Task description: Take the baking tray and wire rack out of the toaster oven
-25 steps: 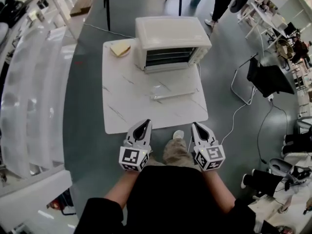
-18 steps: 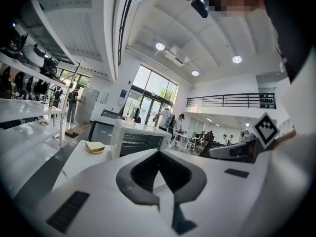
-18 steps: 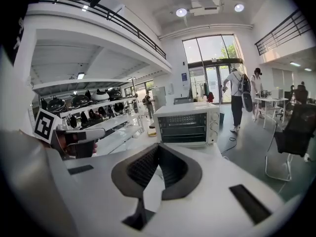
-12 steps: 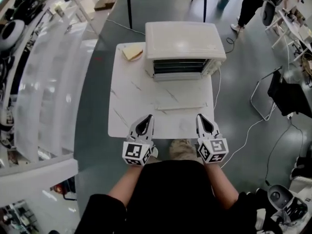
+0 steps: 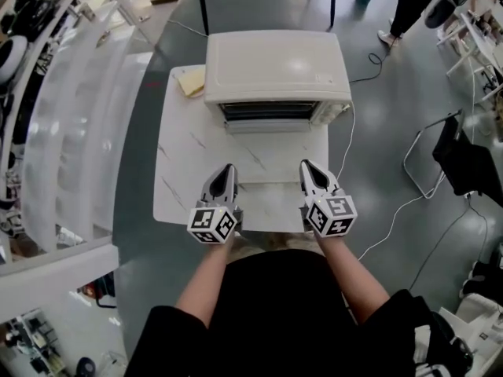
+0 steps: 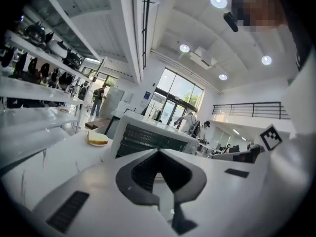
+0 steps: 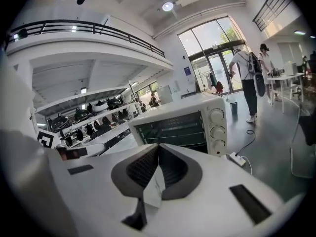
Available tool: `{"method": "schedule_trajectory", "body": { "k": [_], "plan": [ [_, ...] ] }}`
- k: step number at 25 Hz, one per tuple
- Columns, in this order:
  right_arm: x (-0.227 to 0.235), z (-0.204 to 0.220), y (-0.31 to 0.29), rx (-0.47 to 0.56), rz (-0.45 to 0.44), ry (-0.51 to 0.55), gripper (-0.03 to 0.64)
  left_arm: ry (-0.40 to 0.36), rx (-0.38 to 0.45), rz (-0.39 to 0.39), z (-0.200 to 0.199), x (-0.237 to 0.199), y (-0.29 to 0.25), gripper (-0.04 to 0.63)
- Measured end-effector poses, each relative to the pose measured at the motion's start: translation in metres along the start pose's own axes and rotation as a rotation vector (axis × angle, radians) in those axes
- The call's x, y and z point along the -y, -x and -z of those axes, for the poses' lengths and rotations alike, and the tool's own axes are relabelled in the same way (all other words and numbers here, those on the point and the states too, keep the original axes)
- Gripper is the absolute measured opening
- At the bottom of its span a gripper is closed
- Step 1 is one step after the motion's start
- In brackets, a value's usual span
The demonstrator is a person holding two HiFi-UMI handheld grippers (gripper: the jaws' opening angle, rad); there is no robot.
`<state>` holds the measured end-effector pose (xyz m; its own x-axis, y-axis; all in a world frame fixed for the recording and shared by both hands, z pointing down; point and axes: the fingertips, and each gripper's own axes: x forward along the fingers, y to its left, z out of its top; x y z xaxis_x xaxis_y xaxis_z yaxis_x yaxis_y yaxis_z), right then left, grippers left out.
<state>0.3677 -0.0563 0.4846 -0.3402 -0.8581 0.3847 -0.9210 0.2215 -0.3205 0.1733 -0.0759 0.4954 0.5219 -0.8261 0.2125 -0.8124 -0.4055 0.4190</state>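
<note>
Since the cream boxy toaster oven stands open, left tool and right tool hover before it, shut, empty, ready to reach.

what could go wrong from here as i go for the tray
The open door lies flat in front of the toaster oven; pressing on it could tip the oven. The left gripper and right gripper are both shut, so they might shove the wire rack instead of gripping it.
</note>
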Motion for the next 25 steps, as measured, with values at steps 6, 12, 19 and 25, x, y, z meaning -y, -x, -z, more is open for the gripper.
{"method": "schedule_trajectory", "body": {
  "k": [6, 12, 19, 25],
  "plan": [
    [0.023, -0.004, -0.041, 0.106, -0.055, -0.152, 0.023, 0.111, 0.020, -0.076, 0.016, -0.022, -0.049, 0.020],
    [0.045, 0.010, -0.095, 0.117, -0.070, -0.233, 0.025, 0.320, 0.086, -0.103, 0.030, -0.042, -0.102, 0.020],
    [0.068, 0.025, -0.142, 0.111, -0.053, -0.420, 0.025, 0.553, 0.162, -0.132, 0.056, -0.062, -0.142, 0.021],
    [0.082, 0.031, -0.181, 0.106, -0.090, -0.540, 0.041, 0.663, 0.134, -0.100, 0.070, -0.074, -0.180, 0.036]
  ]
}}
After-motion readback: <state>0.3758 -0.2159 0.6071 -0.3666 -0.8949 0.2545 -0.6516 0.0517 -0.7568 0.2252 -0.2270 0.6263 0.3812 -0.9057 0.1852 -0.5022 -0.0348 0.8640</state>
